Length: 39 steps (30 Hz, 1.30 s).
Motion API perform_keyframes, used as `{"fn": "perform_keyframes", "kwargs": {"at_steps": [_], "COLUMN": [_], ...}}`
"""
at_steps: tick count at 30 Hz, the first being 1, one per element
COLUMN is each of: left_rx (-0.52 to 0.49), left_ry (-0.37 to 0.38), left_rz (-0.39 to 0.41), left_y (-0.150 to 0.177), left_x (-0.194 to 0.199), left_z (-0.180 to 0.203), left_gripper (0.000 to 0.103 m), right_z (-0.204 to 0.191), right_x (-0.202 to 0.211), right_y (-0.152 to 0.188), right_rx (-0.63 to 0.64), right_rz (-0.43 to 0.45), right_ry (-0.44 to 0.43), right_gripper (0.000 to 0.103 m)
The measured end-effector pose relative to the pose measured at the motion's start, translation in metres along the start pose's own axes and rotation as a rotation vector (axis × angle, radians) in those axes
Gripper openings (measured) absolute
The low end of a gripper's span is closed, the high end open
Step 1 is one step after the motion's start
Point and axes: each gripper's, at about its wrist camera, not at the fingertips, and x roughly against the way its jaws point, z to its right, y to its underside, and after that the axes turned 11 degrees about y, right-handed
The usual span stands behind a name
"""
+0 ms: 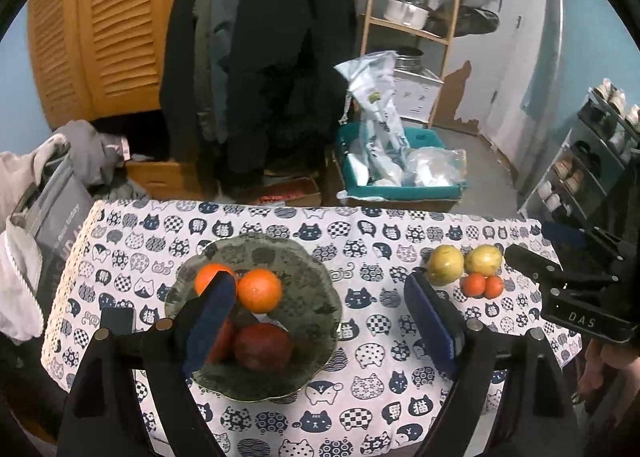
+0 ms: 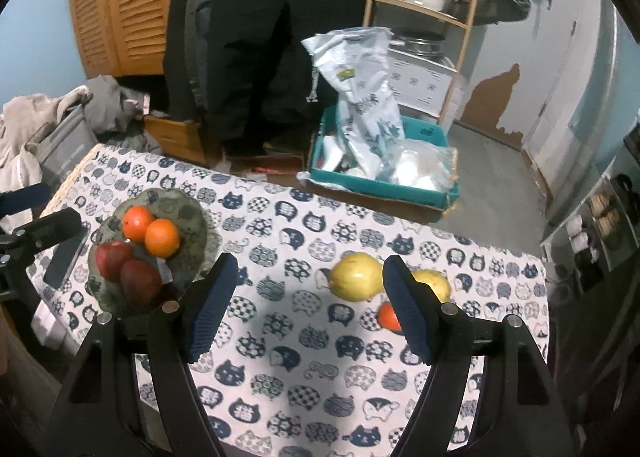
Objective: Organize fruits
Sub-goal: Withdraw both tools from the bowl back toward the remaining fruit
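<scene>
Fruits are split between two spots on the tabletop (image 2: 304, 337), which is covered with a cat-print cloth. On the left, the glass bowl (image 1: 320, 297) holds two oranges (image 1: 259, 289) at its far side and two dark red fruits (image 1: 262, 345) at its near side. On the right, still loose on the cloth, lie two yellow-green guavas (image 2: 354, 276) with two small orange-red tomatoes (image 1: 482, 285) just in front of them.

The left claw (image 1: 316, 317) hangs over the bowl with its jaws wide apart and nothing between them. The right claw (image 2: 306, 311) hangs over bare cloth between the bowl and the loose pile, jaws also well apart and empty; in its view its right finger covers part of one guava and most of the tomatoes.

The bowl looks the likeliest trouble: it is already fairly full, and a round guava set on top of the heap could roll off the low scalloped rim and onto the floor. The guavas touch each other, so a claw closing on one could nudge its neighbour toward the right edge of the tabletop, which is near. The tomatoes look soft and small; a hard squeeze could split one, and a loose one let it slip. A dark phone (image 2: 64, 257) lying just left of the bowl could be knocked.
</scene>
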Motion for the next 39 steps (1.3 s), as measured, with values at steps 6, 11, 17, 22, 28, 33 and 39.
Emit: {"fn": "perform_keyframes", "kwargs": {"at_steps": [6, 11, 17, 22, 28, 33, 39], "left_rx": [-0.029, -0.051, -0.079, -0.103, -0.134, -0.136, -0.142], "left_ry": [0.013, 0.021, 0.039, 0.051, 0.062, 0.076, 0.075], "left_rz": [-0.003, -0.022, -0.046, -0.071, -0.113, -0.146, -0.174], "left_y": [-0.001, -0.004, -0.005, -0.006, -0.003, -0.002, -0.001], "left_x": [-0.003, -0.015, -0.028, -0.042, -0.065, -0.085, -0.113], "left_z": [0.016, 0.031, 0.049, 0.066, 0.085, 0.098, 0.108], "left_gripper": [0.088, 0.090, 0.090, 0.090, 0.090, 0.090, 0.090], "right_z": [0.025, 0.049, 0.078, 0.099, 0.127, 0.143, 0.153], "right_x": [0.002, 0.001, -0.008, -0.014, -0.024, -0.038, -0.060], "right_y": [0.011, 0.020, 0.032, 0.041, 0.055, 0.065, 0.075], "right_rx": [-0.035, -0.071, -0.120, -0.156, -0.201, -0.227, -0.255], "right_rz": [-0.006, -0.011, -0.036, -0.051, -0.078, -0.110, -0.155], "right_ry": [0.020, 0.037, 0.053, 0.071, 0.096, 0.108, 0.105], "right_gripper": [0.075, 0.075, 0.075, 0.075, 0.075, 0.075, 0.075]}}
